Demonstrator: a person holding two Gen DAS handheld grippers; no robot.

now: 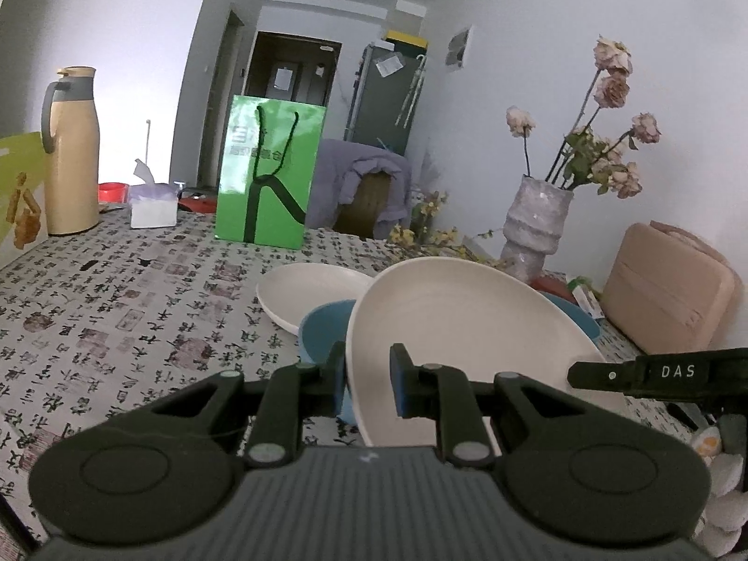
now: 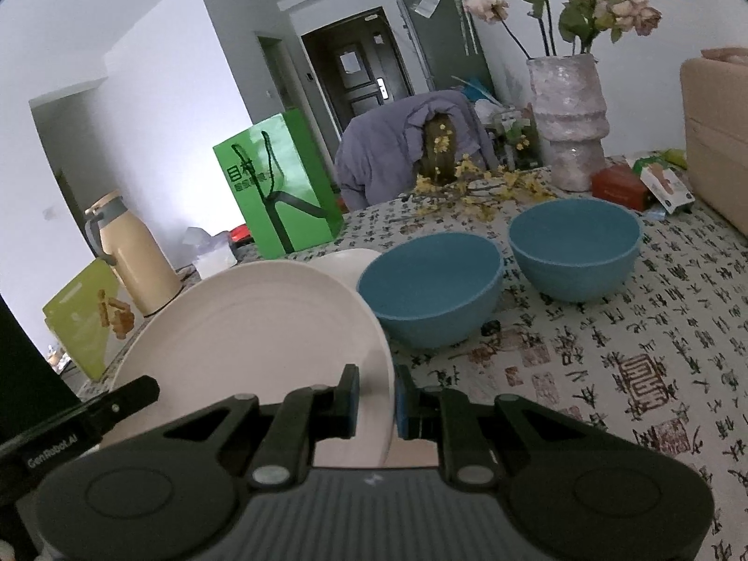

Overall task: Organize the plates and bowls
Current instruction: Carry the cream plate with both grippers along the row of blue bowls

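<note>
Plate rim sits between the pads of both your tools: your left hand-held gripper is clenched on the near edge of a cream plate, and your right hand-held gripper pinches the opposite edge of the same plate. You hold it tilted, lifted off the counter with its patterned calligraphy cloth. In the left wrist view the tip of your other tool reaches in from the right, beside the plate.

Behind the lifted plate a second cream plate lies flat on the counter. Two blue bowls stand upright just beside each other, the nearer bowl close to the held plate and the farther bowl towards the grey vase of dried flowers. A green paper bag stands further back, with a beige thermos jug and a tissue box to its left.
</note>
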